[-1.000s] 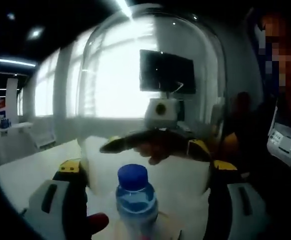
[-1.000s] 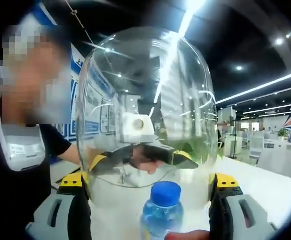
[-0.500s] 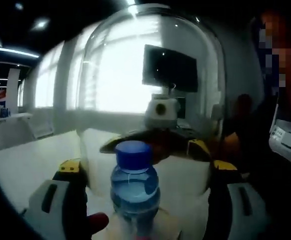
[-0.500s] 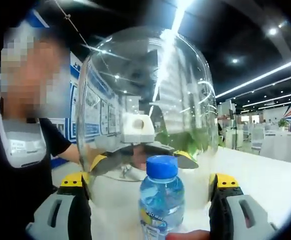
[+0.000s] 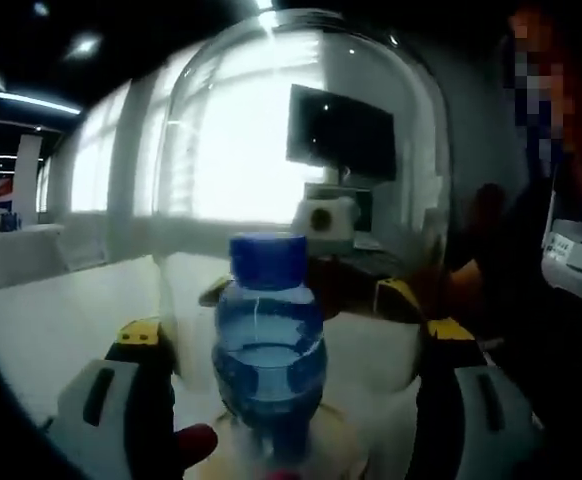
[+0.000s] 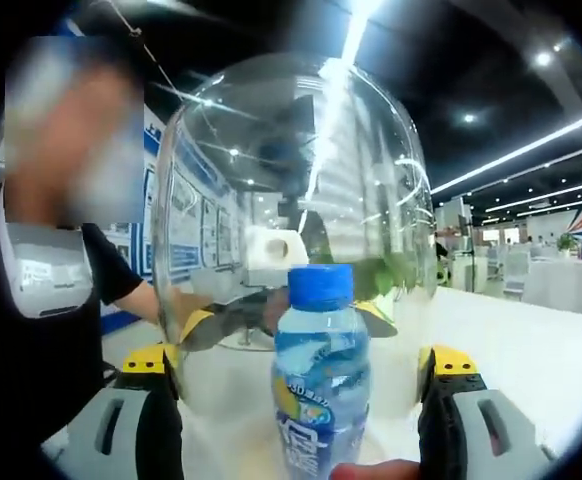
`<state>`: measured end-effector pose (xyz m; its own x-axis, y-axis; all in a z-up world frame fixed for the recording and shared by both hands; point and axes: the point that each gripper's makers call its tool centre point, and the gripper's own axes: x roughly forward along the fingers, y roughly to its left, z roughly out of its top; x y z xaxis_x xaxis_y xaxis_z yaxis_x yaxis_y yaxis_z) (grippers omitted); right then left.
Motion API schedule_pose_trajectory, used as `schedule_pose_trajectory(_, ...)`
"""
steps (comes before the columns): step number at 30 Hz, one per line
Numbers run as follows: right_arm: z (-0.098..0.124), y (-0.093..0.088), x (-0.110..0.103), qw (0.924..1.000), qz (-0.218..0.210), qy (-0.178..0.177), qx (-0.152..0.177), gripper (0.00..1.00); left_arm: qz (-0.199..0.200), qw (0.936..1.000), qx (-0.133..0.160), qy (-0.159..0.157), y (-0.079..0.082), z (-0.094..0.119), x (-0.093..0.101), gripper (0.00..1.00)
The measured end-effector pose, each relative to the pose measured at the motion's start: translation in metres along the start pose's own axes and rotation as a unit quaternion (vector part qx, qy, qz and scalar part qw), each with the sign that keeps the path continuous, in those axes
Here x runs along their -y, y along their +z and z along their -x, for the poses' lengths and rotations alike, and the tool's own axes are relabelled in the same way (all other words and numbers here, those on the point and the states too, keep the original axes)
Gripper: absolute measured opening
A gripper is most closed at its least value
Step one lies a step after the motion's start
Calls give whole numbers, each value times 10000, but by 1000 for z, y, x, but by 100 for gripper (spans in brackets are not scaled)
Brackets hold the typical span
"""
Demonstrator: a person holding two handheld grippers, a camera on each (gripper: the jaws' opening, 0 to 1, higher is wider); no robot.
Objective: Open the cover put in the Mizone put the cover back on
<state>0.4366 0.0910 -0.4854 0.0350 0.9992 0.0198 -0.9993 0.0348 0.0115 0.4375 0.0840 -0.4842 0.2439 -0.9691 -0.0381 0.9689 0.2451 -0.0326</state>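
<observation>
Here both claws grip the clear dome cover [image 5: 301, 180] from opposite sides. In the left gripper view the left claw [image 5: 296, 345] has its yellow-tipped jaws spread wide against the cover's lower wall, one on each side. In the right gripper view the right claw [image 6: 301, 365] sits the same way on the cover [image 6: 291, 200]. Through the glass, each view shows the opposite claw on the far side of the cover: right claw [image 5: 321, 285], left claw [image 6: 271, 305].

The bottle [image 5: 269, 360] with the blue cap stands upright in front of the cover's near wall, between the left jaws; in the right gripper view the bottle [image 6: 319, 380] shows its label, again between the jaws. Whether it is under the cover's rim or just before it, I cannot tell.

A white bench [image 6: 531, 360] runs beside the cover. A person in a dark shirt [image 6: 41, 330] stands beside the cover. A dark screen [image 5: 341, 130] hangs behind the cover.
</observation>
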Motion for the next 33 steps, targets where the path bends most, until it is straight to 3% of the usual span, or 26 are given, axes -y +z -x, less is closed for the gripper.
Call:
schedule_pose_trajectory(6, -3, -20, -2, 9996, 53, 68, -276, 91, -85, 9999, -100, 30, -16, 1, 2, 85)
schedule_pose_trajectory(25, -3, -47, 1, 9996, 27, 65, -257, 90, 6, 10000, -16, 39, -45, 1, -3, 85)
schedule_pose_trajectory(33, -2, -47, 1, 9997, -43, 57, -214, 90, 113, 9996, 273, 39, -44, 3, -5, 85)
